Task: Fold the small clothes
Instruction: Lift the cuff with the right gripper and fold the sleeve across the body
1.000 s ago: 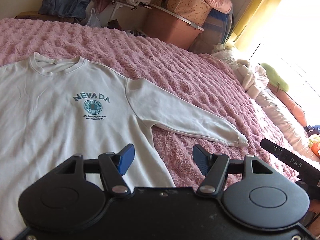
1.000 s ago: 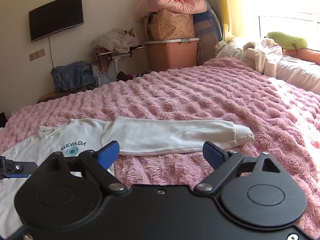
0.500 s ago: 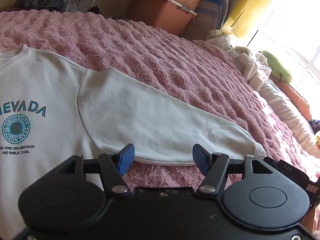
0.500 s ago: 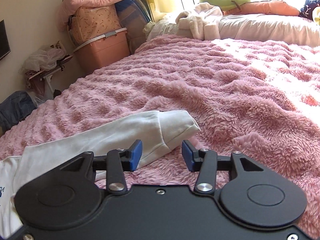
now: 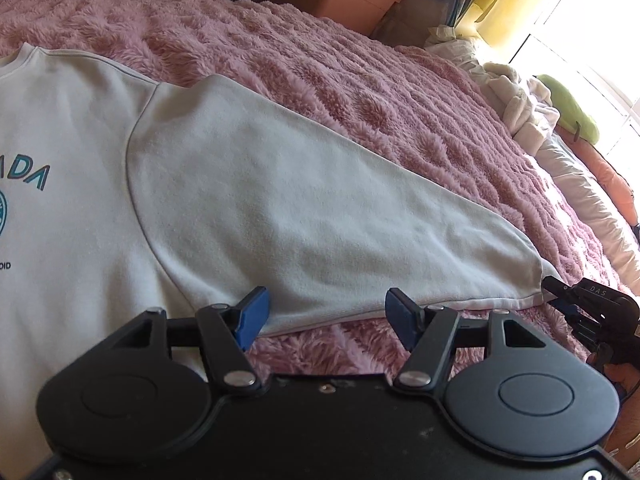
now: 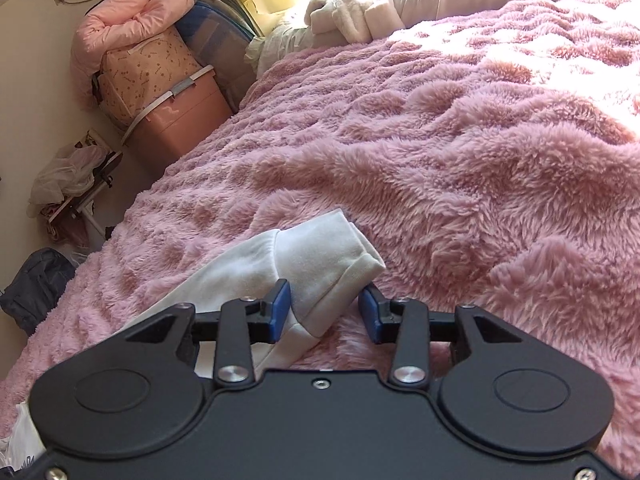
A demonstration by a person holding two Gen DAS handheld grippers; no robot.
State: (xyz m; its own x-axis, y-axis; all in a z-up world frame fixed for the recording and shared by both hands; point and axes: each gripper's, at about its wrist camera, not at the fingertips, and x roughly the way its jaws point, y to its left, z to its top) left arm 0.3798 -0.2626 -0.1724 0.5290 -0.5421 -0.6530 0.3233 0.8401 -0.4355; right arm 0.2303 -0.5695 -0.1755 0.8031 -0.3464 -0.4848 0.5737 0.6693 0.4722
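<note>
**Both grippers down at the sleeve**

Since a second ago both cameras have dropped close to the white sweatshirt (image 5: 80, 152), which lies flat on the fluffy pink blanket (image 5: 360, 92); its printed chest now runs off the left edge of the left wrist view, and its sleeve (image 5: 304, 220) fills the middle, stretching toward the lower right; the left gripper (image 5: 326, 314) stands wide, its blue pads (image 5: 252, 318) apart on either side of the sleeve's lower hem, neither one pressing the cloth; at the right edge of that frame the right gripper (image 5: 560, 294) shows as a dark tip touching the cuff end.

From the right wrist view, the cuff (image 6: 332, 268) sits in the lower centre, between the fingers of the right gripper (image 6: 324, 312); its jaws are closing, much narrower than a second ago; the left pad touches the cuff fabric, while a sliver of blanket shows between the cloth and the right pad, so the grip is not yet made; a pink storage box (image 6: 180, 120) with bedding piled on top stands at the upper left, and white bedding (image 6: 352, 4) lies along the top.
</note>
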